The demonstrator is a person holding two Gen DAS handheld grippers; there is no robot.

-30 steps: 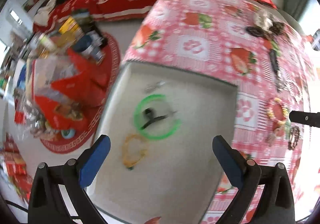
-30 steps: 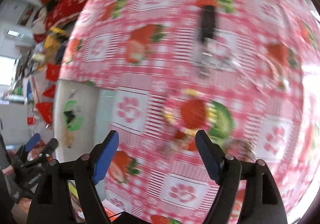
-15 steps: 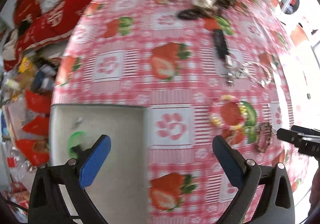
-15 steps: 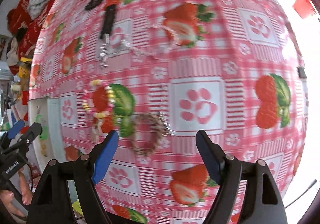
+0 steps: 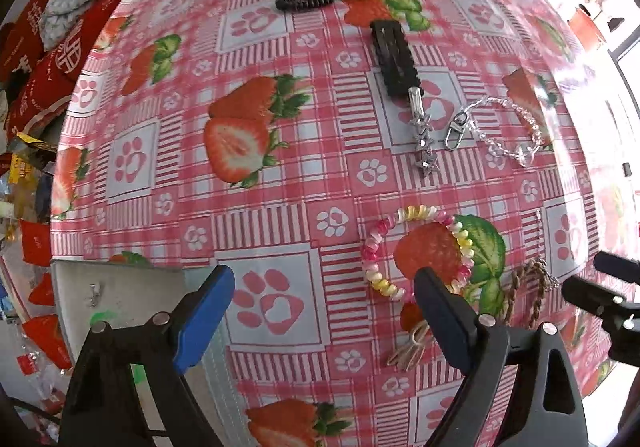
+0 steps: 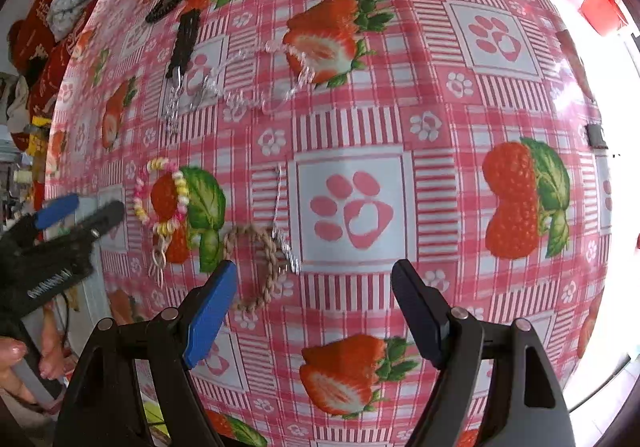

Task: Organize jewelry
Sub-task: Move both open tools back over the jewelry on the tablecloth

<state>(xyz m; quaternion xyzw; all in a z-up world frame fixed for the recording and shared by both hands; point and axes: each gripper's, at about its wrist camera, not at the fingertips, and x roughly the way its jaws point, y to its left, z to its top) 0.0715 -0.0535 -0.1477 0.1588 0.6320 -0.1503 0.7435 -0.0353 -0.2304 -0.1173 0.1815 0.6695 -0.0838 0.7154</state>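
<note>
Tablecloth [image 6: 360,127] lies bare between right tool [image 6: 312,311] tips.

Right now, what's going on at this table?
A person is sorting jewelry with two handheld tools. Both the left tool and right tool are open and empty, above the strawberry tablecloth. The pastel bead bracelet and braided rope bracelet lie loose; the grey tray sits at the left.

Each hand-held gripper was built of black plastic arms with silver screw heads at the pivots: the left hand-held gripper [image 5: 324,311] and the right hand-held gripper [image 6: 312,307] each carried one blue pad and one black. White lettering marked the left body. The person's bare fingers [image 6: 12,357] had pale pink nails.
</note>
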